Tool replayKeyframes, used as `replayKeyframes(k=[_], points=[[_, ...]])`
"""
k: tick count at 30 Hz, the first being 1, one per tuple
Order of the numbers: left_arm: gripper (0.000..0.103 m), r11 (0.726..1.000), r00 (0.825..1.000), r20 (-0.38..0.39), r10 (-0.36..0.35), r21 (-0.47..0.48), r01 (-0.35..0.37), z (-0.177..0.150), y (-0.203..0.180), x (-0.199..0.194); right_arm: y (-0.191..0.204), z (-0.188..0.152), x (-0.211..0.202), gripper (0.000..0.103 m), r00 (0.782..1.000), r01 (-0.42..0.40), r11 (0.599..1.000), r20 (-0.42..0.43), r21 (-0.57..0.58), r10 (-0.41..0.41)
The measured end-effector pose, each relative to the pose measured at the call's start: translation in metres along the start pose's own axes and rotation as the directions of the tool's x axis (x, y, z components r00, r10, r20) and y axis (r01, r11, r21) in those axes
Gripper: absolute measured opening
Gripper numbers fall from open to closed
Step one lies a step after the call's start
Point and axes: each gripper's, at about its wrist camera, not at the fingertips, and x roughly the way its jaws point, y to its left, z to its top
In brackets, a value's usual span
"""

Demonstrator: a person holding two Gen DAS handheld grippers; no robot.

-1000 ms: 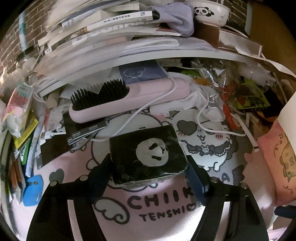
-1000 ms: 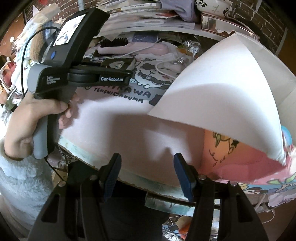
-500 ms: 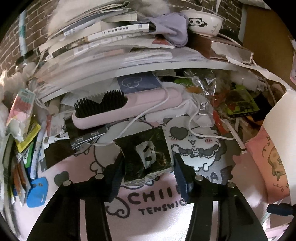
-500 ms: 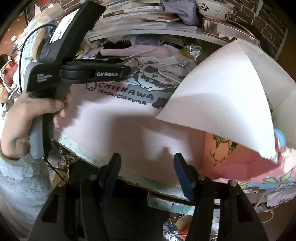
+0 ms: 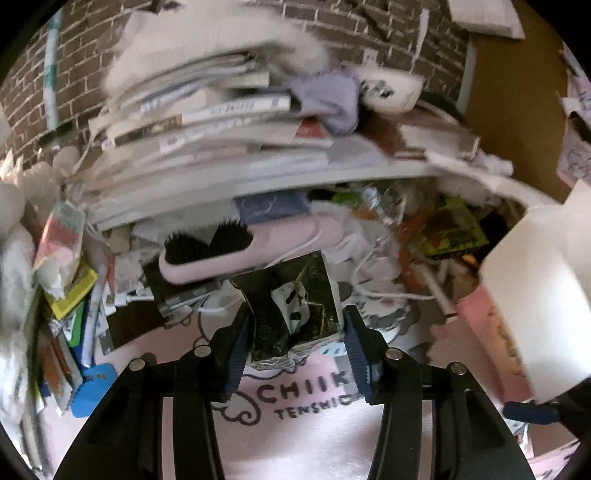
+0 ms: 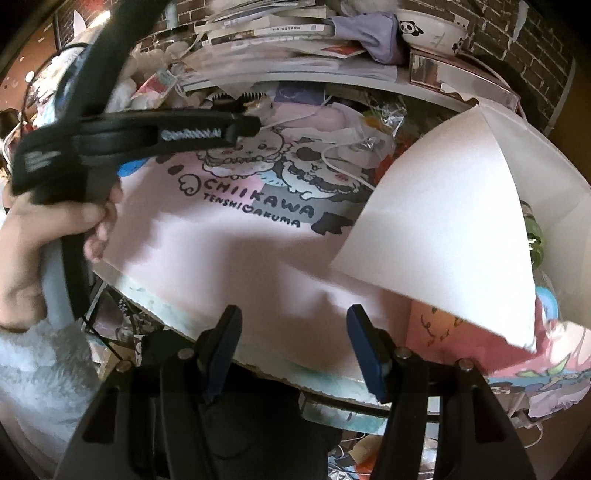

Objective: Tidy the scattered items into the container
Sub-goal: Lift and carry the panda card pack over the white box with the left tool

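Observation:
A black tissue packet with a white panda face [image 5: 295, 314] is crumpled between the blue pads of my left gripper [image 5: 295, 332], which is shut on it above the pink printed mat [image 5: 295, 435]. The white container [image 5: 535, 295] stands to the right, its large flap [image 6: 443, 229] raised. Seen from the right wrist view, the left gripper [image 6: 247, 123] reaches over the mat [image 6: 221, 251], a hand [image 6: 48, 236] holding its handle. My right gripper [image 6: 293, 321] hangs open and empty at the mat's near edge.
A pink hairbrush [image 5: 229, 254], a white cable [image 5: 388, 291] and wrappers crowd the back of the mat. Above them a shelf carries stacked books [image 5: 221, 122] and a panda bowl [image 6: 432, 31]. Packets and a blue item [image 5: 92, 384] line the left side.
The left gripper has shut on the panda packet, crumpling it, and risen with it as the view tilts upward. The right gripper has stayed open in place.

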Motion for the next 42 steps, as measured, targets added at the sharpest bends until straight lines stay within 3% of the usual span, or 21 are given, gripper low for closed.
replayKeyframes(k=[9, 17, 20, 23, 31, 37, 42], points=[[0.043, 0.995, 0.994, 0.091, -0.069, 0.080, 0.061, 0.032, -0.028, -0.043, 0.000, 0.008, 0.002, 0.056, 1.000, 0.009, 1.000, 0.021, 0.006, -0.010], [0.043, 0.968, 0.986, 0.094, -0.137, 0.224, 0.113, 0.066, -0.079, -0.058, -0.006, 0.013, 0.009, 0.056, 1.000, 0.023, 1.000, 0.012, 0.009, -0.023], [0.043, 0.934, 0.973, 0.033, -0.228, 0.291, 0.209, 0.079, -0.105, -0.057, -0.006, 0.013, 0.012, 0.056, 1.000, 0.021, 1.000, 0.009, 0.012, -0.021], [0.043, 0.902, 0.965, -0.021, -0.261, 0.352, 0.251, 0.087, -0.129, -0.052, -0.006, 0.013, 0.014, 0.056, 1.000, 0.015, 1.000, 0.009, 0.015, -0.015], [0.043, 0.811, 0.939, -0.177, -0.296, 0.473, 0.345, 0.098, -0.178, -0.038, -0.007, 0.011, 0.018, 0.056, 1.000, -0.004, 1.000, -0.005, 0.026, 0.004], [0.043, 0.788, 0.929, -0.228, -0.292, 0.493, 0.369, 0.104, -0.198, -0.024, -0.007, 0.010, 0.020, 0.056, 1.000, -0.007, 1.000, -0.006, 0.027, 0.007], [0.043, 0.728, 0.897, -0.307, -0.319, 0.526, 0.439, 0.103, -0.215, -0.017, -0.007, 0.009, 0.024, 0.056, 1.000, -0.015, 0.999, -0.017, 0.028, 0.016]])
